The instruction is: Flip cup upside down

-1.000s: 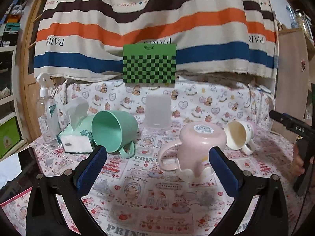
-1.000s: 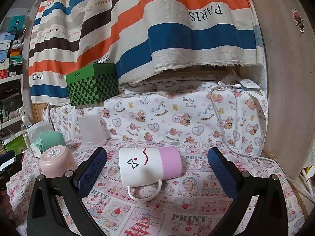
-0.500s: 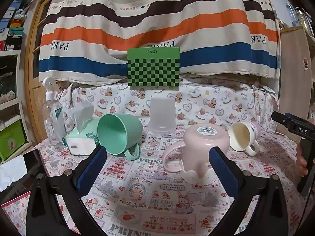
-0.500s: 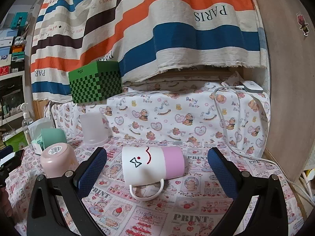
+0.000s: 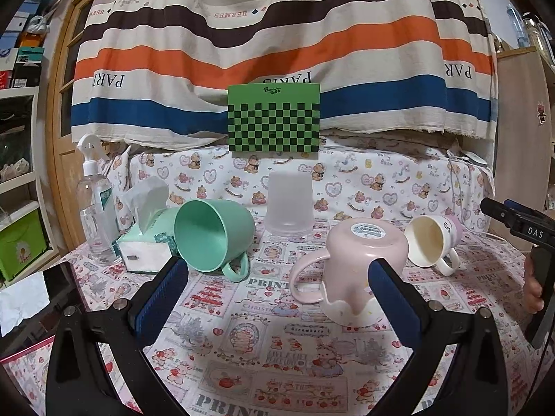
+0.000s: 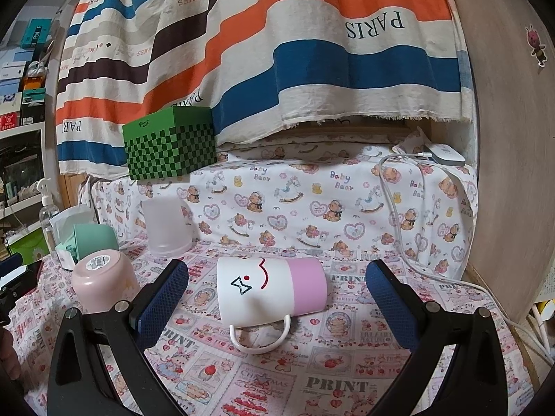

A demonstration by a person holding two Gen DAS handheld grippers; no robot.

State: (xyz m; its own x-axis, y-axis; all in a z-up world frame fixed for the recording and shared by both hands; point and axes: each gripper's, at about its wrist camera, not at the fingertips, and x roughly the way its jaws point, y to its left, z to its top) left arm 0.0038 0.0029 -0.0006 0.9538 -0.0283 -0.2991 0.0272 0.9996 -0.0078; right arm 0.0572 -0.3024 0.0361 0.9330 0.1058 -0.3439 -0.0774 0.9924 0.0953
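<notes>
A white and pink mug (image 6: 270, 294) lies on its side on the printed tablecloth, handle toward me, between the open fingers of my right gripper (image 6: 277, 294); it also shows in the left wrist view (image 5: 433, 241). A green mug (image 5: 211, 235) lies on its side, mouth toward me. A pink cup (image 5: 360, 267) stands upside down; it also shows in the right wrist view (image 6: 100, 277). A clear plastic cup (image 5: 289, 204) stands upside down at the back. My left gripper (image 5: 277, 294) is open and empty, short of the green and pink cups.
A tissue box (image 5: 142, 246) and a spray bottle (image 5: 97, 215) stand at the left. A green checkered box (image 5: 274, 118) sits on the raised ledge behind. A white cable (image 6: 409, 228) and charger (image 6: 447, 154) lie at the right. A wooden panel (image 6: 513, 173) bounds the right side.
Both grippers have drawn back a little and tilted up, so the cups sit lower in view. No cup has moved; both grippers stay open.
</notes>
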